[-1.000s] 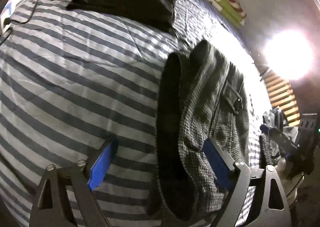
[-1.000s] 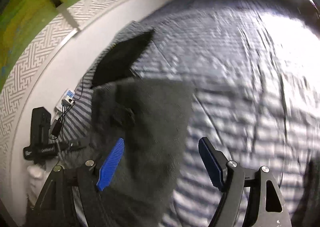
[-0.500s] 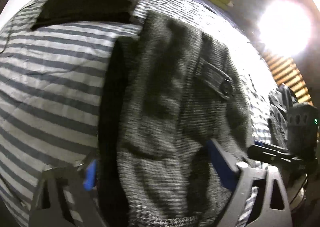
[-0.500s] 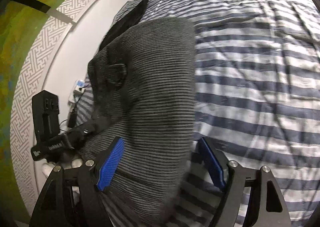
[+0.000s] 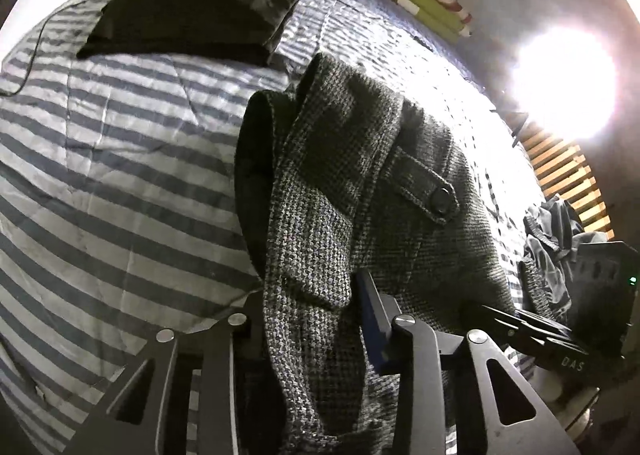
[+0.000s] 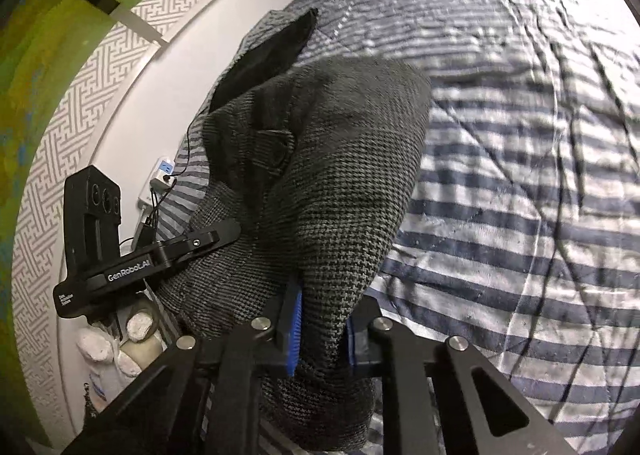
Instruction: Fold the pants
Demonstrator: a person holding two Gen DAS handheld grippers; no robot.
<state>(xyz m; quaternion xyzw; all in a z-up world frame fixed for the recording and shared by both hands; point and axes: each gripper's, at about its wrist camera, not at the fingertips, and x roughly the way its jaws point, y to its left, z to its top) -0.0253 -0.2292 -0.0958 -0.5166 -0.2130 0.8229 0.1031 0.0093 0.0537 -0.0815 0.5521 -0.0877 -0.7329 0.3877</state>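
A pair of grey houndstooth pants lies on a bed covered by a blue-and-white striped quilt, with both handheld grippers pinching its near end. In the left wrist view, the left gripper has its fingers pressed together on a thick fold of the fabric — one blue pad shows at the right of the fold, the other is hidden behind cloth. The pants stretch away from the gripper toward the middle of the bed, with a buttoned pocket flap facing up and a dark lining showing along their left edge. A folded black garment lies near the far left corner of the bed, well apart from the pants. A bright lamp glares beyond the right edge of the bed. In the right wrist view, the right gripper is likewise clamped on the pants, blue pads tight on either side of a bunched fold. The left gripper reaches in from the left edge of the bed — its black fingers meet the fabric beside a white wall with a patterned border.
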